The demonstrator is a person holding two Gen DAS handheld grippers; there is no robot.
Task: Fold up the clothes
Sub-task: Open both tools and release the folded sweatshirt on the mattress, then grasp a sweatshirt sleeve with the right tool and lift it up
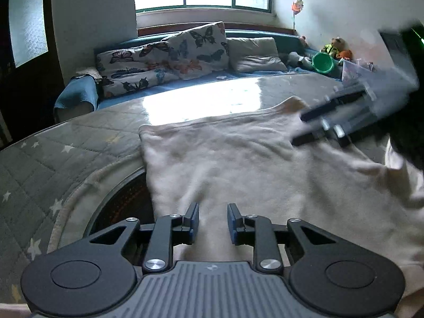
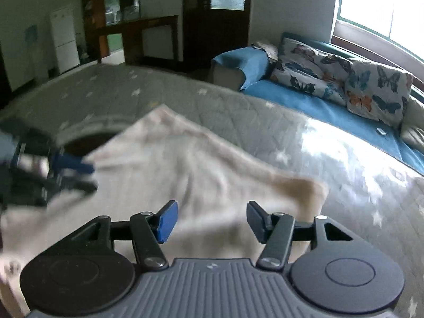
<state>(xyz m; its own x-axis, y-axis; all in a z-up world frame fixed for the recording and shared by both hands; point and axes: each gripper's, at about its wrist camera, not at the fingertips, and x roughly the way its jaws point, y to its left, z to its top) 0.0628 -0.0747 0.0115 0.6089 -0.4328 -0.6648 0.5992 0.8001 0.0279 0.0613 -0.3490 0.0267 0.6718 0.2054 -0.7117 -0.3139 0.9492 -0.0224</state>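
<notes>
A cream garment (image 1: 238, 159) lies spread on a grey quilted cover with white stars (image 1: 66, 137). In the left wrist view my left gripper (image 1: 212, 209) hovers over the garment's near part, its blue pads a narrow gap apart with nothing pinched between them. My right gripper (image 1: 298, 129) shows blurred at the right, over the garment's far edge. In the right wrist view my right gripper (image 2: 212, 209) stands open above the cream garment (image 2: 172, 164), close to a folded corner. The left gripper (image 2: 92, 177) is a blur at the cloth's left side.
A round dark opening with a piped rim (image 1: 124, 198) sits in the cover beside the garment's left edge. Behind the table stands a blue sofa (image 1: 185, 79) with butterfly pillows (image 1: 196, 50), a green bowl (image 1: 322, 62) and toys. A white fridge (image 2: 65, 39) and dark cabinets stand far off.
</notes>
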